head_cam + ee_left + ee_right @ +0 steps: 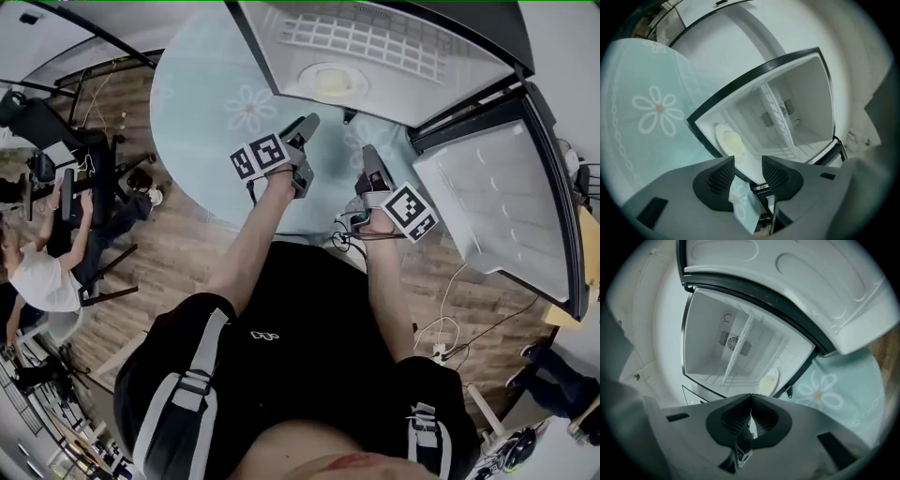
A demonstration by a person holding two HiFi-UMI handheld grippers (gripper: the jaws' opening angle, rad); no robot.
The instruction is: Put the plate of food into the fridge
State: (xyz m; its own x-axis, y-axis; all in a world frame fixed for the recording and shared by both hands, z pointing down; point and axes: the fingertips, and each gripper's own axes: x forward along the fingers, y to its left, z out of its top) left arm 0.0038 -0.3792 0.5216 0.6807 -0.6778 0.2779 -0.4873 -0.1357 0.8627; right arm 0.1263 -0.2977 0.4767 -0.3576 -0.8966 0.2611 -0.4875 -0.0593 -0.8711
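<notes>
The plate of food (330, 81), white with a pale yellow heap, lies inside the open fridge (375, 37), near the front of its floor. It also shows in the left gripper view as plate (729, 142) and in the right gripper view as plate (768, 380). My left gripper (307, 124) points at the fridge opening from just outside it. In its own view the left gripper (747, 171) is open, with nothing between the jaws. My right gripper (370, 155) hovers beside it. Its own view shows the right gripper (751, 401) shut and holding nothing.
The fridge door (506, 206) stands swung open at the right. The fridge rests on a round light-blue cloth with daisy prints (216, 103). A wire shelf (780, 124) crosses the fridge interior. Cables and a power strip (441, 352) lie on the wooden floor. A person sits at the left (42, 272).
</notes>
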